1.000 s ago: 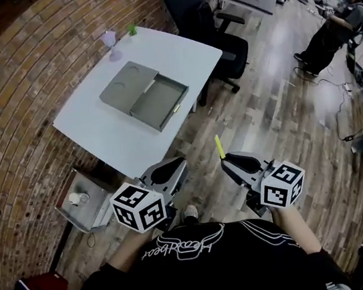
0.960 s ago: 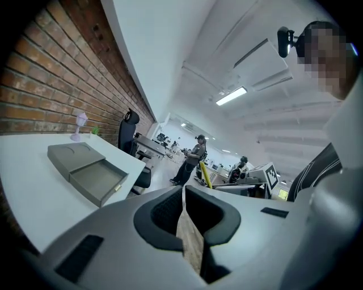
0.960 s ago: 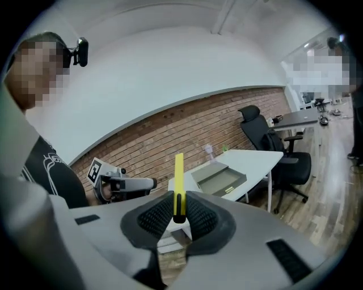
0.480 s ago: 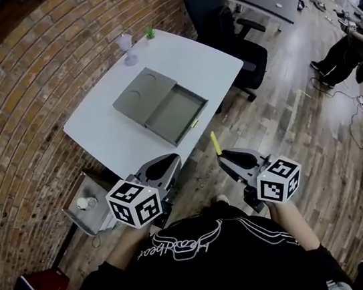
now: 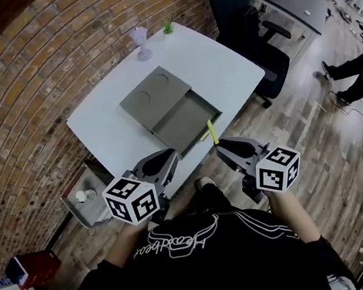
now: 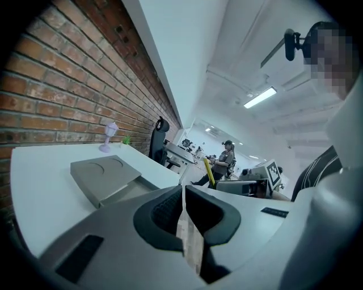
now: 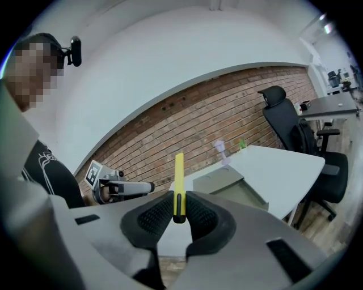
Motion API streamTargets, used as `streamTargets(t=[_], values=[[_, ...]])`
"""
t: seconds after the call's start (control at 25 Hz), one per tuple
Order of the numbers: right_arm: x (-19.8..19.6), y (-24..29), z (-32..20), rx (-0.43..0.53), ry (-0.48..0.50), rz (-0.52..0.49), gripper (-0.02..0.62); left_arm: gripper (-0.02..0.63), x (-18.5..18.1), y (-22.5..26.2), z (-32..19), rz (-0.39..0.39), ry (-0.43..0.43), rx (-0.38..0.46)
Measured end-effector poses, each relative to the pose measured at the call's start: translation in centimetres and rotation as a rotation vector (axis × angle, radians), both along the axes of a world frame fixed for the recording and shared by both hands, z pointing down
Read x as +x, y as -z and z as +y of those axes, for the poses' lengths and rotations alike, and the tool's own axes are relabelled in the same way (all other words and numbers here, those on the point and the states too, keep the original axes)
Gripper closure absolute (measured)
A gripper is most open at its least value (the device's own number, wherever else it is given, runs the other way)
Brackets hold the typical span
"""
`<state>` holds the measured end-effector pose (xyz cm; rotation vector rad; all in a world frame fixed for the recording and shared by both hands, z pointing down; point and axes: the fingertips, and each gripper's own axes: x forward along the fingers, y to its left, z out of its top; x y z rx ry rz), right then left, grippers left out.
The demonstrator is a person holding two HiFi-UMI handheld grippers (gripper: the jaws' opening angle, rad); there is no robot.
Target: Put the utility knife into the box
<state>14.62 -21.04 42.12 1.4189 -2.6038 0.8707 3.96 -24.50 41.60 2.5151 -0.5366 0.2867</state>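
A yellow utility knife [image 5: 212, 131] sticks up from my right gripper [image 5: 226, 148], which is shut on its lower end; the right gripper view shows the knife [image 7: 179, 181] pinched between the black pads. The grey box [image 5: 155, 97] lies on the white table [image 5: 106, 135], its drawer [image 5: 188, 120] slid open toward me. The knife tip hangs just off the table's near edge, beside the drawer's corner. My left gripper [image 5: 164, 162] is shut and holds nothing, over the table's front edge. In the left gripper view the box [image 6: 105, 175] lies ahead to the left and the knife [image 6: 209, 171] to the right.
A purple goblet [image 5: 141, 42] and a small green plant [image 5: 168, 26] stand at the table's far edge by the brick wall. A black office chair [image 5: 241, 3] is right of the table. A low stand with a cup [image 5: 81, 198] sits below the table's left end.
The table and box have come nearer in the head view. Both grippers now reach the table's front edge, the knife still held upright in the right one.
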Motion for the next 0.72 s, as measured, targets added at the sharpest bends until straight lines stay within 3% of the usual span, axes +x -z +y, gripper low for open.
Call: streamTargets(t=[0.2,0.72], values=[[1.0,-0.7,-4.8,-0.033,0.102,0.015,0.527,0.565,1.0,0.1,-3.6,-0.006,0.082,-0.011],[0.8,-4.8,-12.5,-0.051,0.448,0.269,0.526,0.565,1.2,-1.1,-9.3,-0.012,0.278,-0.048]])
